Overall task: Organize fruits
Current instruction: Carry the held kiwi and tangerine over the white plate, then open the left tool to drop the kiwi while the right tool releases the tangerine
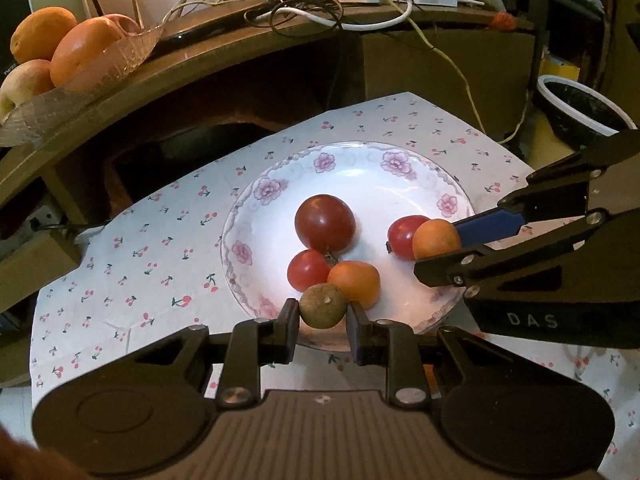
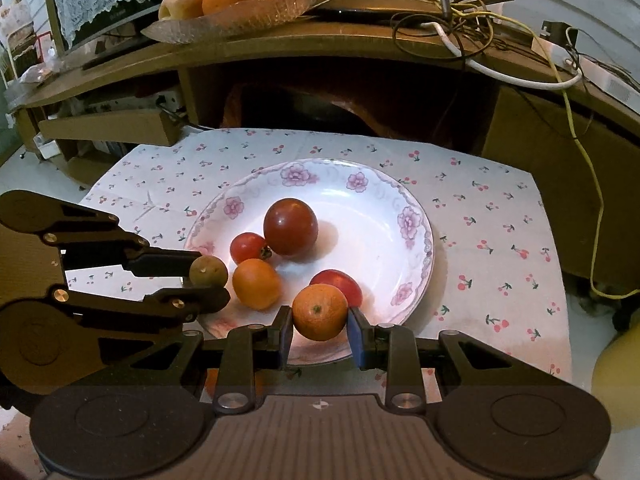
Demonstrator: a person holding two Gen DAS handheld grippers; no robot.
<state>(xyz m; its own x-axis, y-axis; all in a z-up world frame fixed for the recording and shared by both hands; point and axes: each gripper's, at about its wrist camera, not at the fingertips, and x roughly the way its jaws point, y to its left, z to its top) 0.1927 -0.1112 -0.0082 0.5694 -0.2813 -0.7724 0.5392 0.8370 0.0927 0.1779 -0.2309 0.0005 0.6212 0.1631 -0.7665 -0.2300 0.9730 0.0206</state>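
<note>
Delivery step: the left gripper (image 1: pixel 323 314) is clenching a brownish fruit (image 1: pixel 323 306) and the right gripper (image 2: pixel 319 322) a small orange (image 2: pixel 319 306) over the plate (image 2: pixel 416 240); next, lowering and releasing into free spots.

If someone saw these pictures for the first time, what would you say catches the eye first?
The floral plate on the cherry-print cloth, with a large dark tomato at its middle among smaller fruits. At the plate's near edge, the left gripper is shut on a brownish-green fruit and the right gripper on a small orange. A glass dish of big fruit sits on the shelf behind.
</note>
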